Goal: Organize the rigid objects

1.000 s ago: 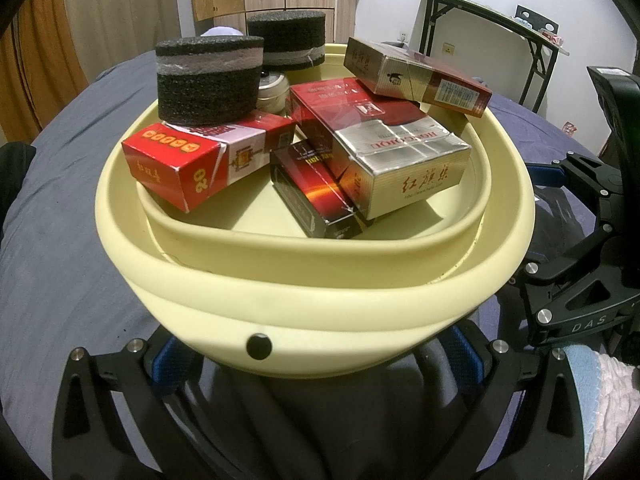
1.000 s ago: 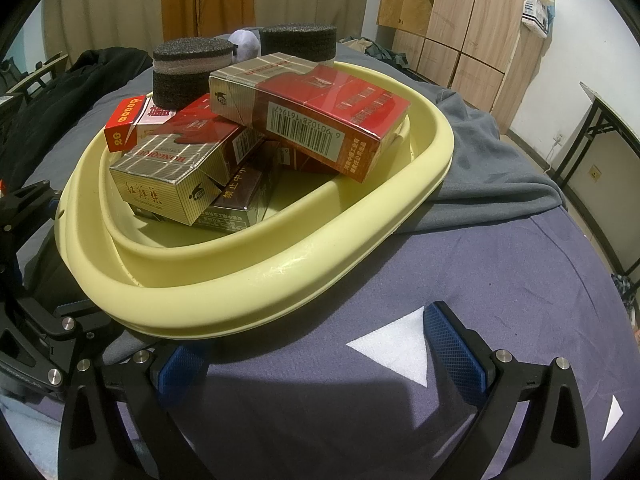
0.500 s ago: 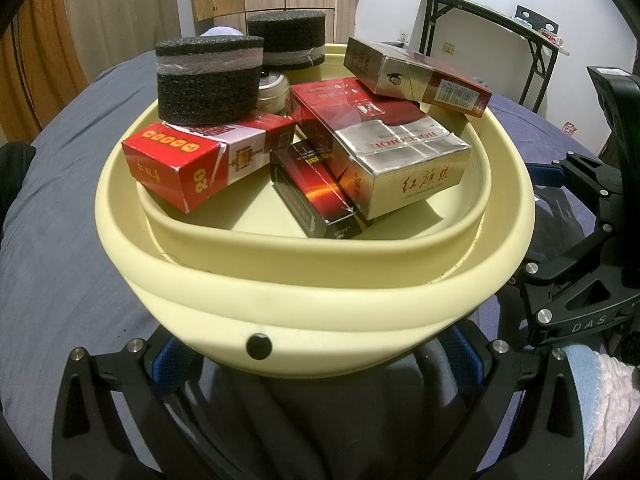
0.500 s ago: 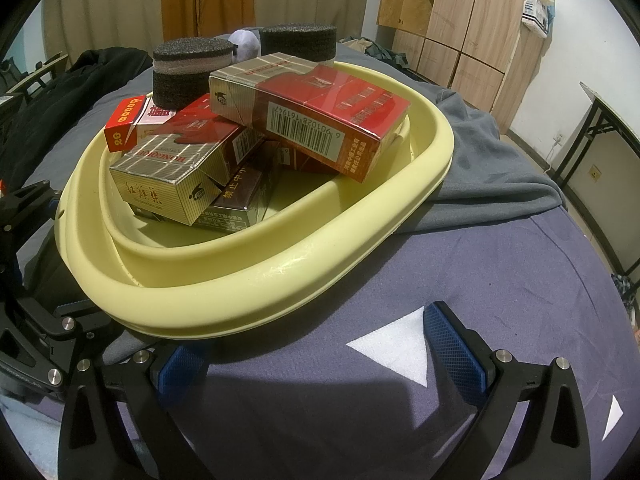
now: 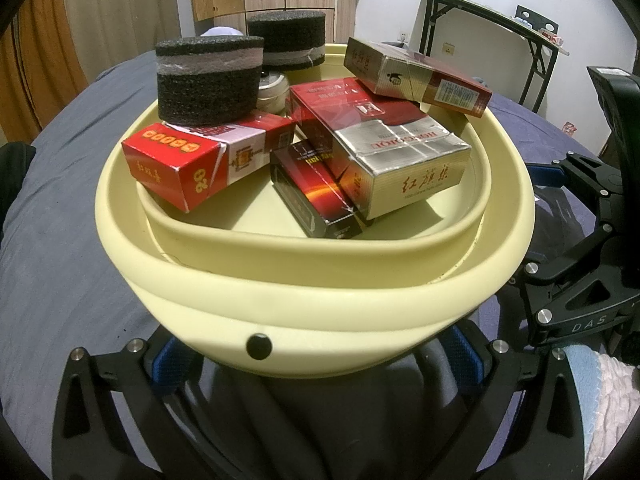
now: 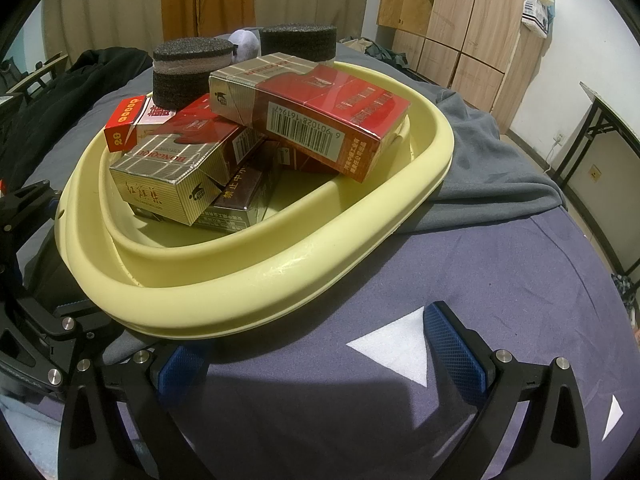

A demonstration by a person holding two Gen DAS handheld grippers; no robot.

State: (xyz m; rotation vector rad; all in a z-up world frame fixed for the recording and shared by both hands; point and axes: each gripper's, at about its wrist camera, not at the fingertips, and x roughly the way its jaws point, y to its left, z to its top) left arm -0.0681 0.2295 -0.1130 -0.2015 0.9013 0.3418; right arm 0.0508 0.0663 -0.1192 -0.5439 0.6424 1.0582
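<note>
Now both spread, empty grippers (image 5: 316, 360) (image 6: 324, 352) flank the yellow basin's (image 5: 312, 300) near rim.

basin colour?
Pale yellow basin, with a black plug on its front wall; clearest in the left wrist view.

the yellow basin (image 5: 312, 300) hides the left gripper's (image 5: 316, 360) blue fingertips (image 5: 166, 360) at 6 o'clock. a white jar (image 5: 272, 87) is mostly hidden behind the foam puck (image 5: 208, 80) at 11 o'clock. small print on the dark box (image 6: 240, 196) is too small to read.
</note>
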